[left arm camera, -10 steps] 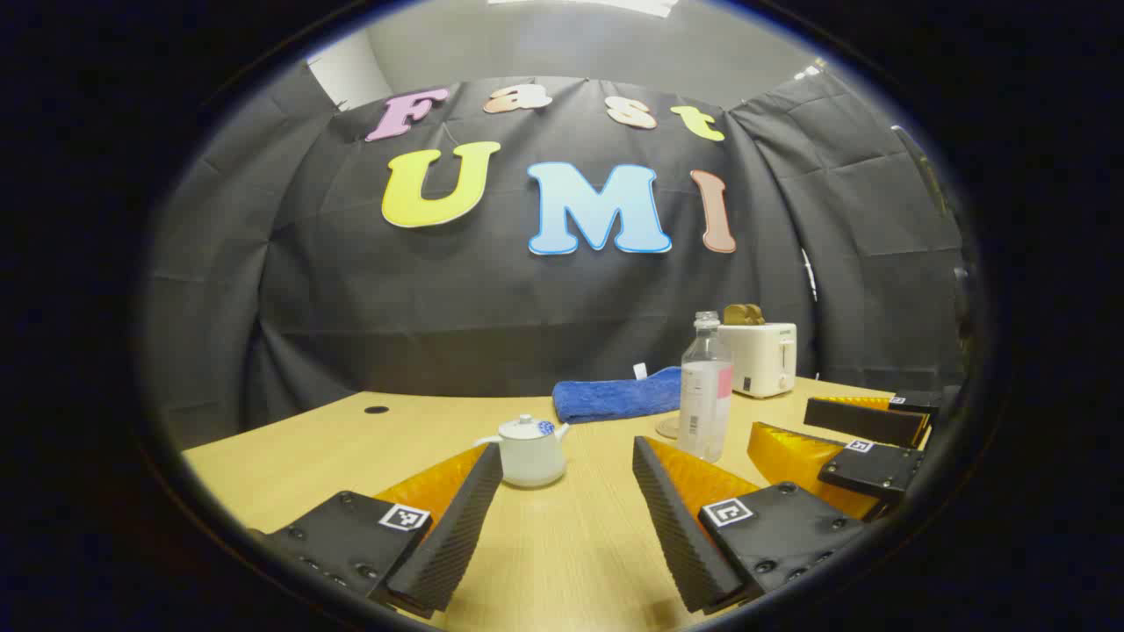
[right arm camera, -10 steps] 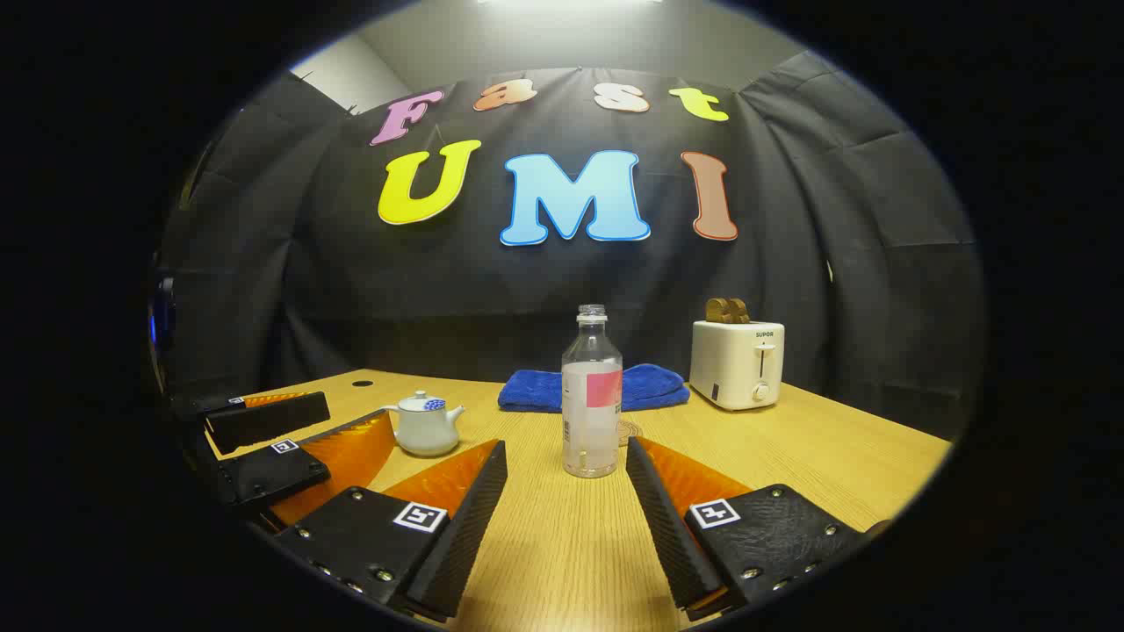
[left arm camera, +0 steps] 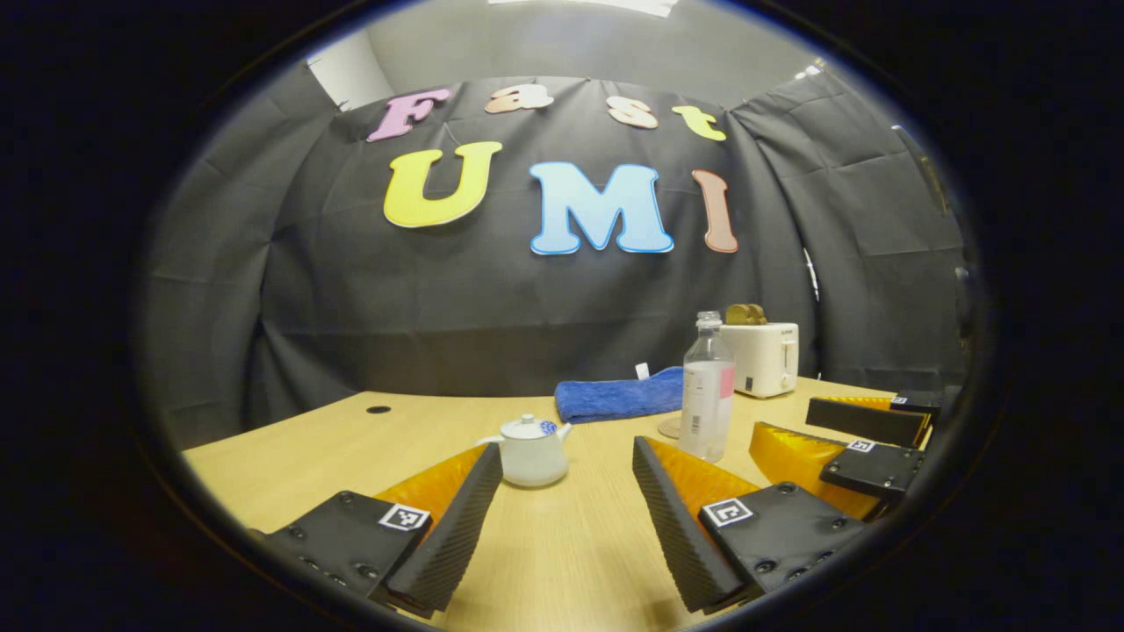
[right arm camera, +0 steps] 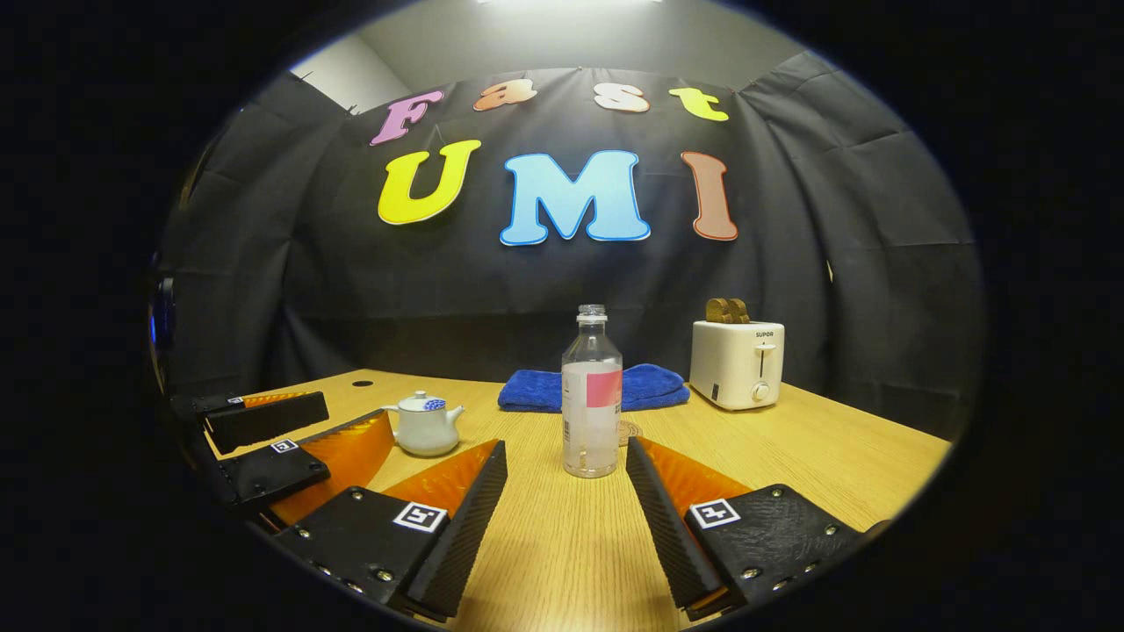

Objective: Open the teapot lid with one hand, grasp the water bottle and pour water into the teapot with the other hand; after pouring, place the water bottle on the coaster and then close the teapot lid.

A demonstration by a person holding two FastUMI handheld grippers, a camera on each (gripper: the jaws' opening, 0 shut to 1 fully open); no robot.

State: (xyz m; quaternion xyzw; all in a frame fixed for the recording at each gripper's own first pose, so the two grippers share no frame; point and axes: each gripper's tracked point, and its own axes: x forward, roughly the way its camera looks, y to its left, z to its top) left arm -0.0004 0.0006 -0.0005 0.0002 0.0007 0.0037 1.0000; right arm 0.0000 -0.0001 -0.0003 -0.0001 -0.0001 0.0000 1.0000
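Left gripper view: the left gripper is seen low over the wooden desk, its fingers spread wide with nothing held between them. The white teapot, lid on, stands on the desk just ahead, close to the left finger's tip. The clear water bottle stands upright farther right, uncapped, with the edge of a coaster seen beside its base. A folded blue towel lies behind, and a white toaster is placed at the far right. The right gripper is seen at the right edge, its fingers apart. Right gripper view: the right gripper is held above the desk, fingers spread and empty, with the water bottle standing upright straight ahead, untouched. The coaster is partly hidden behind it. The teapot sits to the left, near the left gripper, whose fingers are parted. The towel and toaster are set toward the back.
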